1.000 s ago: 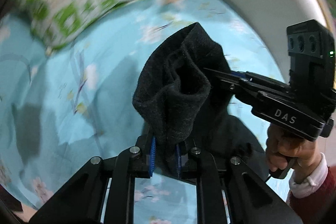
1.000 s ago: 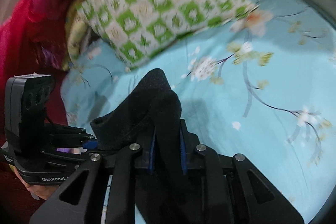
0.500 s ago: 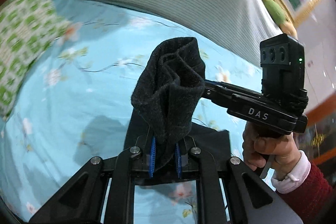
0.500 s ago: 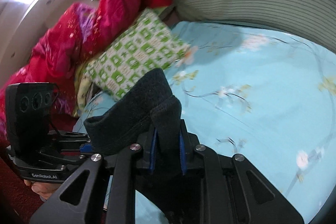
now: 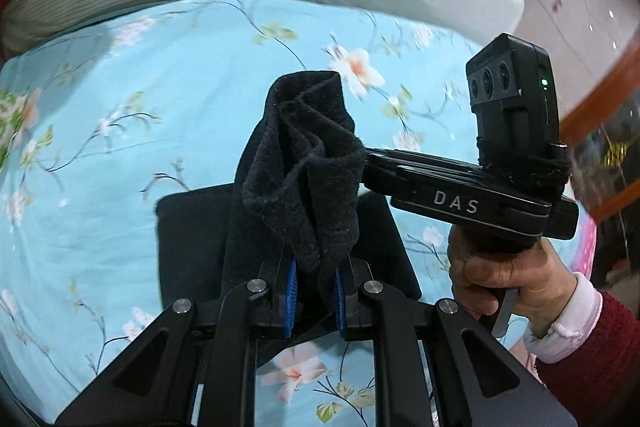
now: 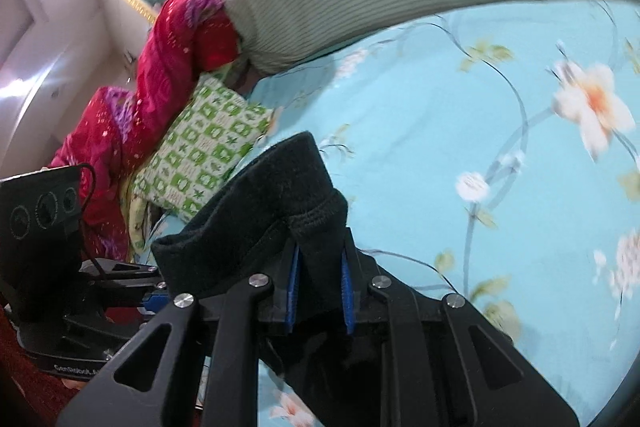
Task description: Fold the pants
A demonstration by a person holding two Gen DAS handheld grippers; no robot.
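The bed [image 5: 100, 163], under a floral sheet, extends ahead of and below both sets of fingers. The pants [image 5: 304, 179] hang lifted above it, lower part resting on the sheet. Left gripper [image 5: 313, 297] and right gripper [image 6: 319, 291] each pinch a bunched black edge. Recommended: keep both pinches level, carry the held edge forward evenly, lower squarely onto the resting layer.
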